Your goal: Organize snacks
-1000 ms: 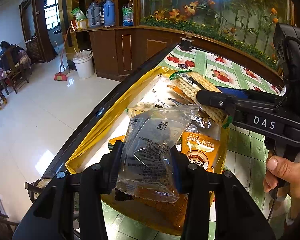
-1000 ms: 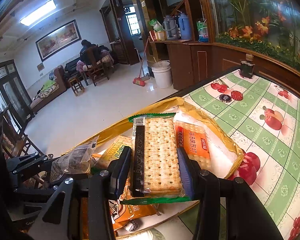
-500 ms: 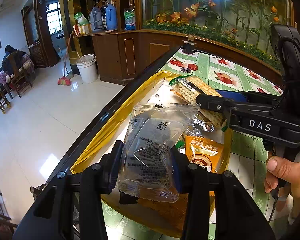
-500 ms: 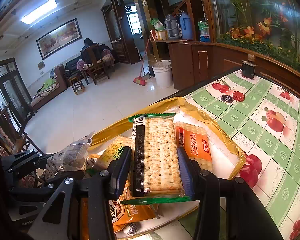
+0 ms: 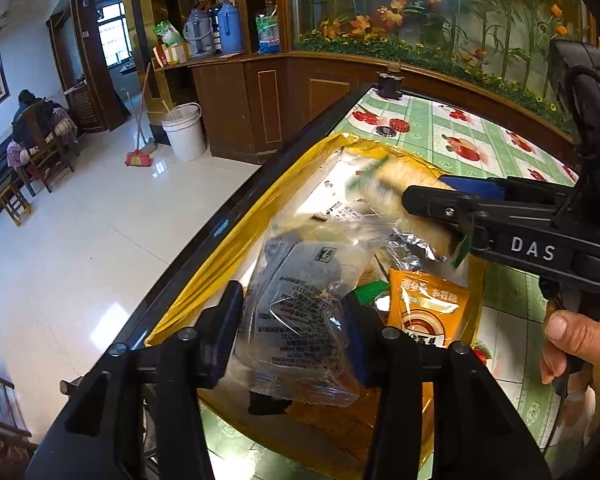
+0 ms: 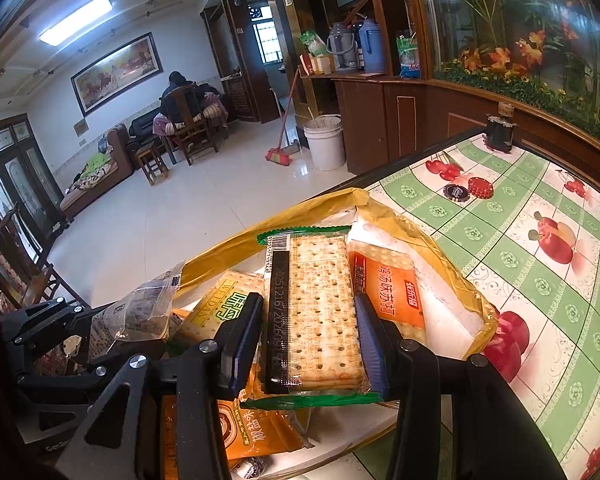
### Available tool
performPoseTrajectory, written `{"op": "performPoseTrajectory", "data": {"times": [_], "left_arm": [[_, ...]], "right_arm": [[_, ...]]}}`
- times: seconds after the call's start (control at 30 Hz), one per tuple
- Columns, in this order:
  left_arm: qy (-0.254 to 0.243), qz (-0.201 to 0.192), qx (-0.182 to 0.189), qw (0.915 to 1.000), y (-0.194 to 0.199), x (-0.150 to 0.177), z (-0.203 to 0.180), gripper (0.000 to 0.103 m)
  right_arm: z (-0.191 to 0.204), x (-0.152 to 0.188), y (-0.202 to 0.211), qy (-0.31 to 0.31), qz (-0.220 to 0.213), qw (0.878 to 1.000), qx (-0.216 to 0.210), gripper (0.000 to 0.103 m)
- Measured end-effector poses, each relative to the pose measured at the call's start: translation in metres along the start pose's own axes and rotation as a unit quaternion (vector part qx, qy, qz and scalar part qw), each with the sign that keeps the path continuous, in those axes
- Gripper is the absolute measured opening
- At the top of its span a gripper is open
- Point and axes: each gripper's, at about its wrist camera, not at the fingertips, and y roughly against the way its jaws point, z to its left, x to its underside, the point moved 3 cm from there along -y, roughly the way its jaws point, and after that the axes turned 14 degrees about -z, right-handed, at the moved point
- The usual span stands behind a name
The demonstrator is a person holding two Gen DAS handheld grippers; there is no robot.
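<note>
My left gripper (image 5: 296, 320) is shut on a clear snack packet (image 5: 300, 300) with dark print, held above a yellow tray (image 5: 220, 256) of snacks. It shows from the side in the right wrist view (image 6: 136, 312). My right gripper (image 6: 308, 332) is shut on a cracker pack (image 6: 316, 304) with green edges, held over the same tray (image 6: 472, 304). In the left wrist view the right gripper (image 5: 424, 216) and its cracker pack (image 5: 396, 184) hang above the tray's far part. Orange snack packs (image 5: 424, 308) lie in the tray.
The tray sits on a table with a green fruit-pattern cloth (image 6: 540, 240), near its dark left edge (image 5: 220, 224). Two bottle caps (image 6: 468, 190) and a dark jar (image 6: 500, 130) stand at the far end. A wooden counter (image 5: 260, 100) and white bucket (image 5: 182, 132) lie beyond.
Both grippers have risen a little with their packs. The cracker pack looks blurred in the left wrist view, moving.
</note>
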Motion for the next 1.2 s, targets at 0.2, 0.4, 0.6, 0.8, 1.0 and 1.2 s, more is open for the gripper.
{"op": "performPoseTrajectory", "data": {"times": [0.2,0.4,0.6,0.8,1.0,1.2], "left_arm": [[0.011,-0.031,-0.022,0.9992,0.018,-0.008,0.010,0.075],[0.008,-0.057,-0.034,0.9978,0.042,-0.013,0.015,0.080],[-0.006,-0.075,-0.036,0.9965,0.066,-0.010,0.014,0.080],[-0.009,-0.075,-0.030,0.9967,0.089,-0.003,0.016,0.080],[-0.035,-0.083,-0.041,0.9951,0.111,0.013,0.014,0.080],[-0.032,-0.090,-0.044,0.9945,0.134,0.029,0.024,0.084]], "right_arm": [[0.004,-0.004,0.014,0.007,-0.010,1.000,-0.005,0.056],[0.015,-0.006,0.042,0.047,-0.016,0.999,-0.015,0.064],[0.029,-0.002,0.072,0.085,-0.016,0.996,-0.028,0.069],[0.046,0.007,0.100,0.117,-0.017,0.991,-0.055,0.075],[0.071,0.024,0.120,0.170,-0.005,0.982,-0.083,0.076],[0.090,0.040,0.137,0.206,0.002,0.974,-0.100,0.076]]}}
